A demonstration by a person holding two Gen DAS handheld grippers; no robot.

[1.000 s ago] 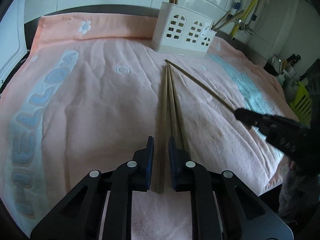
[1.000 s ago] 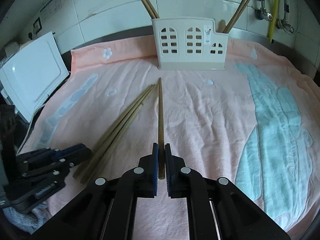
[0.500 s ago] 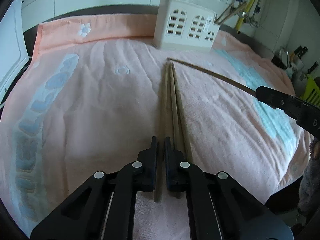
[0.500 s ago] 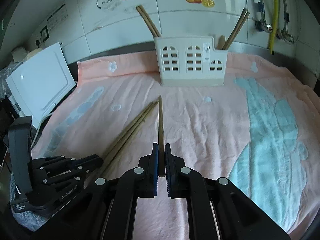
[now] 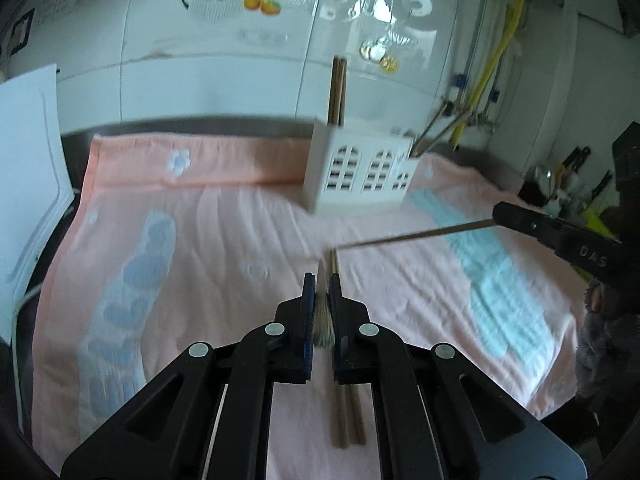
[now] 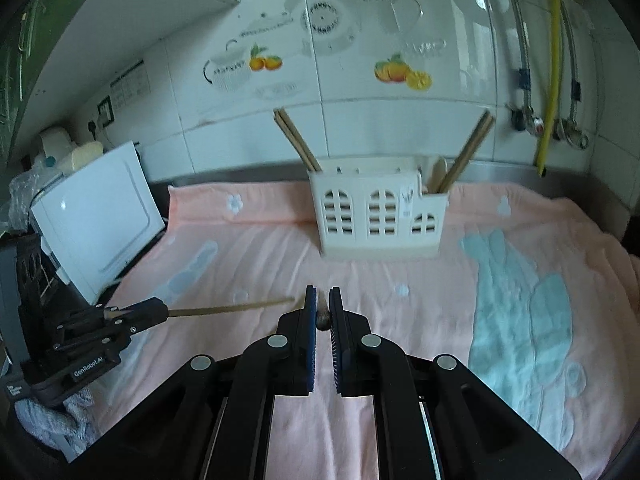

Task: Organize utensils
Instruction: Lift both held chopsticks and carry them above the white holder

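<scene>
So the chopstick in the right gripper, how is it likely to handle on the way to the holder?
The chopstick looks stiff: it juts straight from the right gripper with no sag. Held at one end only, it may pivot between the jaws if its tip bumps the white holder. Thin and wooden, so probably light.

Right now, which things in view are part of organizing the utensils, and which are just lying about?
Job:
left gripper and its chopstick
right gripper and its chopstick
loose chopsticks
white holder

Lying about:
pink towel
white appliance
yellow hose
</scene>
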